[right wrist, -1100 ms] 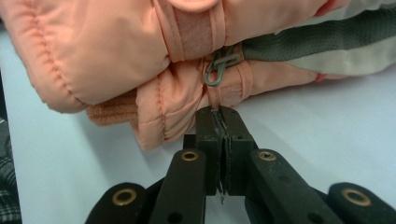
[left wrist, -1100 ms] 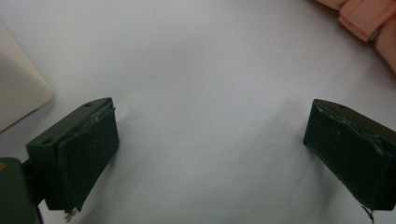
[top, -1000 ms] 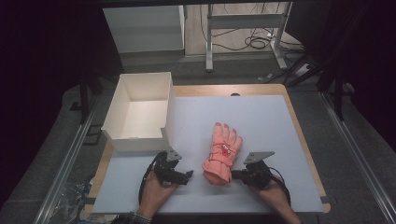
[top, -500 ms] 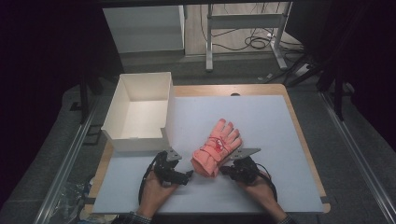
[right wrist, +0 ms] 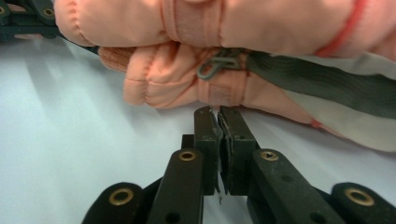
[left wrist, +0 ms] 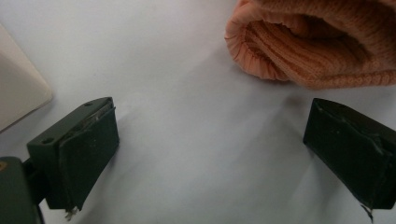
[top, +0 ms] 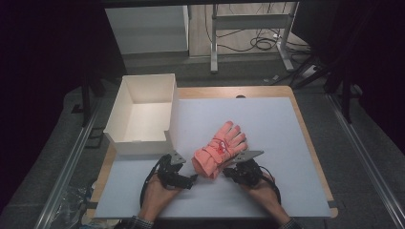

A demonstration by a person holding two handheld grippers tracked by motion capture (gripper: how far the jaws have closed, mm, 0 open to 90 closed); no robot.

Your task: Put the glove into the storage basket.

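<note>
Jaws of the right gripper (right wrist: 218,112) are pressed together, or very nearly so, with only a sliver of gap and perhaps a thin edge of fabric between them; they have just eased apart a touch, and their tips sit right against the lower seam of the padded salmon-pink winter glove (right wrist: 196,88), though I cannot tell for sure whether they pinch any of it. Jaws of the left gripper (left wrist: 210,149) stand wide apart with nothing between them, bare tabletop showing in the gap, and the glove's ribbed knit cuff (left wrist: 299,51) lies just ahead of them, toward the right-hand jaw. Seen from the high view, the glove (top: 220,148) lies on the pale grey tabletop (top: 286,129) between the two grippers, its long axis running diagonally: cuff end toward the person and nearest the left gripper (top: 184,179), fingers pointing away and to the right. The right gripper (top: 239,169) is just beside the glove's near right edge, so it is the closer of the two and, in my judgement, the one placed to lift or drag the glove. Beyond the glove, to its left and farther from the person, stands an open white cardboard box (top: 143,114), a likely destination.
</note>
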